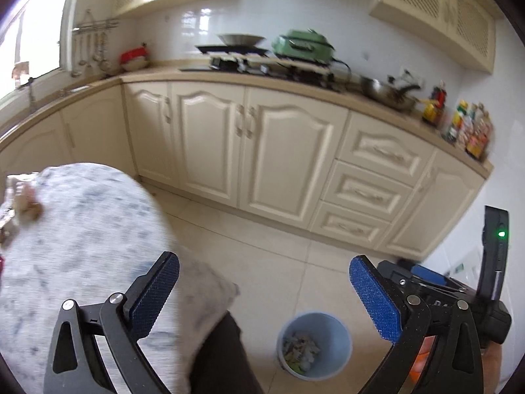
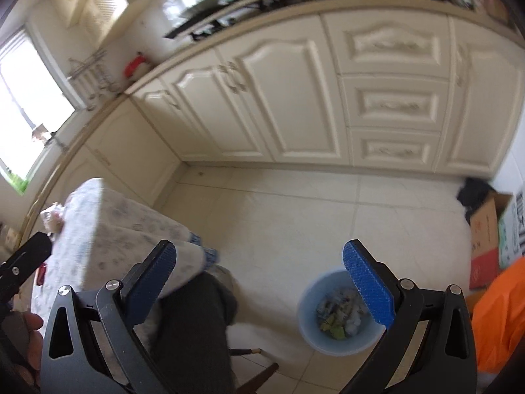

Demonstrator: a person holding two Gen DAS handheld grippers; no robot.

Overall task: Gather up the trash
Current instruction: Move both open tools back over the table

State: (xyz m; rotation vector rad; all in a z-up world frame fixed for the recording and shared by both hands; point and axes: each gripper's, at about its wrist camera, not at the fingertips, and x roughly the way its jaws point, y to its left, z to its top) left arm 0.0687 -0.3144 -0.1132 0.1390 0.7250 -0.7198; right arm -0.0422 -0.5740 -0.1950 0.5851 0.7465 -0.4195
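A light blue bin (image 1: pixel 334 331) stands on the tiled floor, with crumpled paper and scraps (image 1: pixel 300 349) inside. In the left wrist view my left gripper (image 1: pixel 265 292) hangs open and empty above the floor, the bin just below and between its blue pads. The right wrist view shows my right gripper (image 2: pixel 259 279) open and empty too. Its right pad (image 2: pixel 367 289) overlaps the bin (image 2: pixel 311 295) and the scraps (image 2: pixel 338 320) in it. More blurred trash (image 1: pixel 26 205) lies on the table (image 1: pixel 92 229) far left, also visible as blurred trash (image 2: pixel 52 216).
The table (image 2: pixel 124 226) wears a floral cloth; a dark cloth shape (image 2: pixel 197 321) and wooden chair legs (image 2: pixel 256 377) sit below it. Cream cabinets (image 1: pixel 262 151) line the far wall. A cardboard box (image 2: pixel 485 229) and an orange sheet (image 2: pixel 502 312) stand right.
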